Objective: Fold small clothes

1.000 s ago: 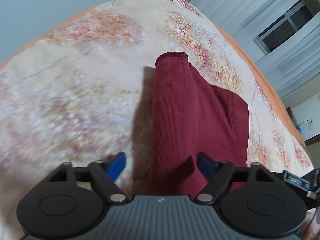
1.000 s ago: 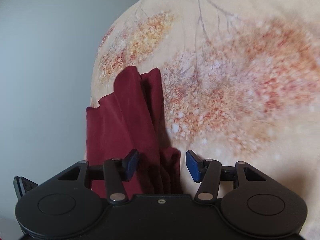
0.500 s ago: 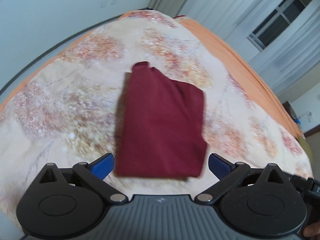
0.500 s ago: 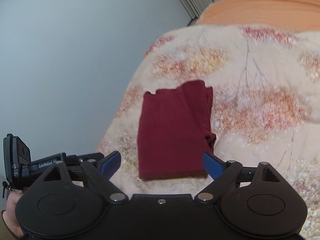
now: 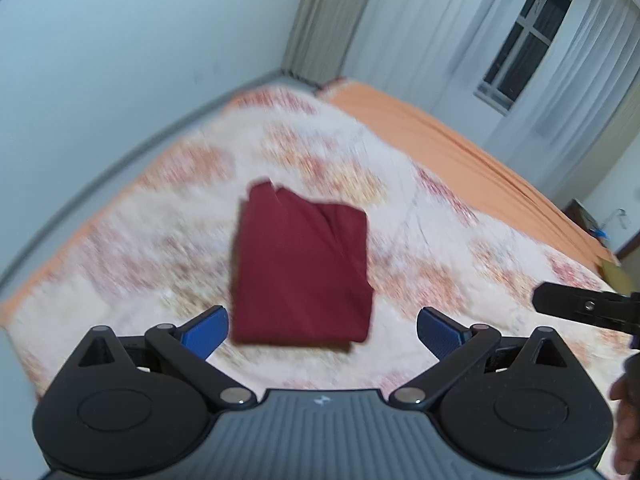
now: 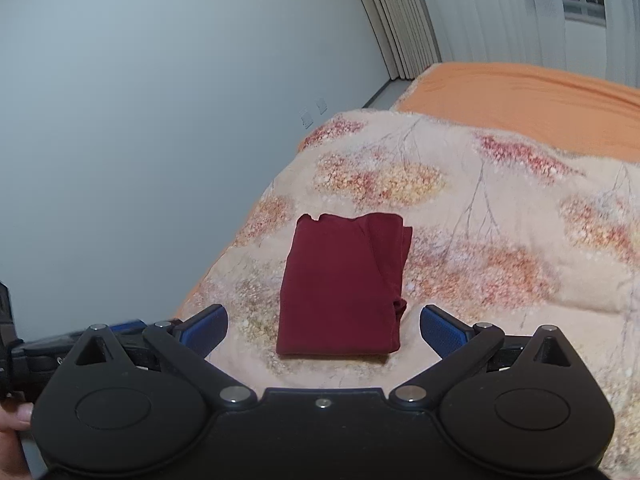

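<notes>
Pale blue walls stand around a bed with a flowery blanket (image 5: 168,248) on top and an orange sheet (image 5: 460,148) past it. From the left wrist view, long curtains (image 5: 400,32) hang by a window (image 5: 520,40) in the far corner. A dark red cloth (image 5: 300,268) lies folded into a neat block on the blanket, a bit blurry. The left gripper (image 5: 322,330) hangs above the bed with its jaws wide apart and nothing in them. The cloth sits ahead, between its blue pads (image 5: 204,328) and not touching them. The other gripper pokes in at the right edge.

From the right wrist view, the same red cloth (image 6: 344,284) shows sharp and flat on the blanket (image 6: 500,248), near the bed's left side. Its right side has a few layers stacked up. The right gripper (image 6: 323,330) also has its jaws spread wide and holds nothing. The cloth lies just ahead of its blue pads (image 6: 442,330), apart from them.
</notes>
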Available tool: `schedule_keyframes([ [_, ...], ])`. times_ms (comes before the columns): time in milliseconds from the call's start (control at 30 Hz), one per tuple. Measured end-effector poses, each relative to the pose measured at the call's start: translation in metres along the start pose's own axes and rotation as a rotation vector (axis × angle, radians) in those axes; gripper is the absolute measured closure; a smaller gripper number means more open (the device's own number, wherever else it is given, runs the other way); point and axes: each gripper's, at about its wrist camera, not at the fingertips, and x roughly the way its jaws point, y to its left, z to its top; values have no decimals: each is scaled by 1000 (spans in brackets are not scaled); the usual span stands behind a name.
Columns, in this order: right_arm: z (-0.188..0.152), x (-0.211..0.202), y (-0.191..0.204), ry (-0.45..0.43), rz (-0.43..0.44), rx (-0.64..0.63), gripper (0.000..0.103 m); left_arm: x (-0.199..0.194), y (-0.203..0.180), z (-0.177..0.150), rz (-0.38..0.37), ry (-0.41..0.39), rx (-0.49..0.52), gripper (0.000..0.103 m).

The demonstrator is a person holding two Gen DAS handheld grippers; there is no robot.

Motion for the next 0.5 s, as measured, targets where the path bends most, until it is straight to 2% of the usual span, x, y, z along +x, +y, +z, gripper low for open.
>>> schedule_keyframes([
  [167, 1, -14, 9, 0, -36, -88, 1, -33, -13, -1, 127, -154, 44, 1],
  [267, 3, -25, 13, -27, -31, -119, 1, -49, -22, 0, 163, -191, 46, 0],
  [333, 5, -30, 14, -41, -27, -130, 1, -57, -25, 3, 203, -186, -20, 0],
  [367, 5, -33, 14, -47, -26, -135, 1, -61, -24, 5, 192, -171, -49, 0],
  [500, 5, -35, 14, -53, -22, -146, 1, -75, -16, 5, 68, -169, -101, 0],
])
